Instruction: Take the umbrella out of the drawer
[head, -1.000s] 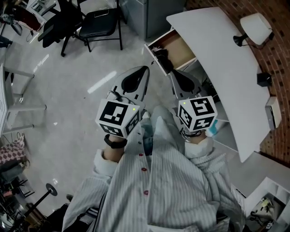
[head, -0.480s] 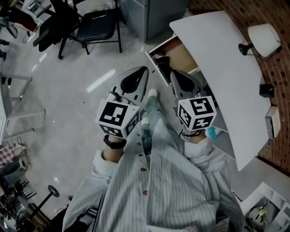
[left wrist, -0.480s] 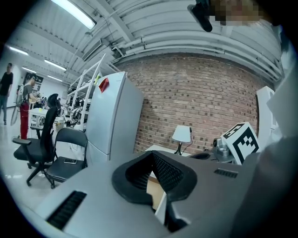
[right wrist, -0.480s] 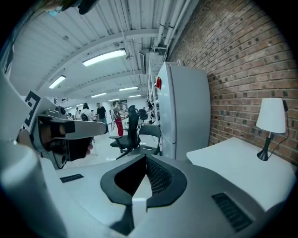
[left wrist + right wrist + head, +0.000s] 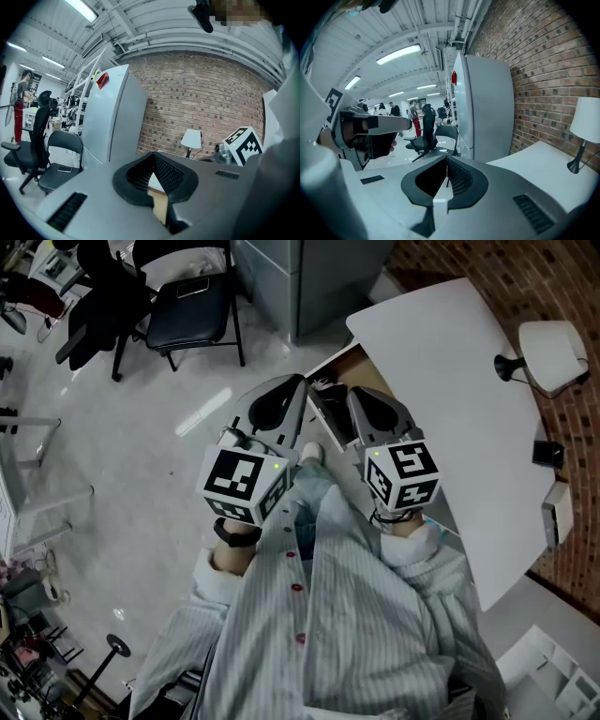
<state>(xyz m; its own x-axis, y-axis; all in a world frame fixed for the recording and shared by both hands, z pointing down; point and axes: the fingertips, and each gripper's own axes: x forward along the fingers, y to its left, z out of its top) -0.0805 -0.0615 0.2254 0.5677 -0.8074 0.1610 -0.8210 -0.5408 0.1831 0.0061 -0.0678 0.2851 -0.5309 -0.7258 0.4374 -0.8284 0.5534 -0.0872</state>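
Barely started: my left gripper (image 5: 298, 385) and right gripper (image 5: 356, 399) are both pinched closed and empty near the open drawer (image 5: 349, 360) under the desk (image 5: 450, 381), where a dark item, probably the umbrella (image 5: 326, 388), lies untouched, so reach, grab and lift-out all remain.

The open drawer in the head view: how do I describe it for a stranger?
Find the curved white desk top beside the red brick wall. Under its edge nearest the grey cabinet, one drawer is pulled out; its tan wooden inside stands out among white and grey surfaces.
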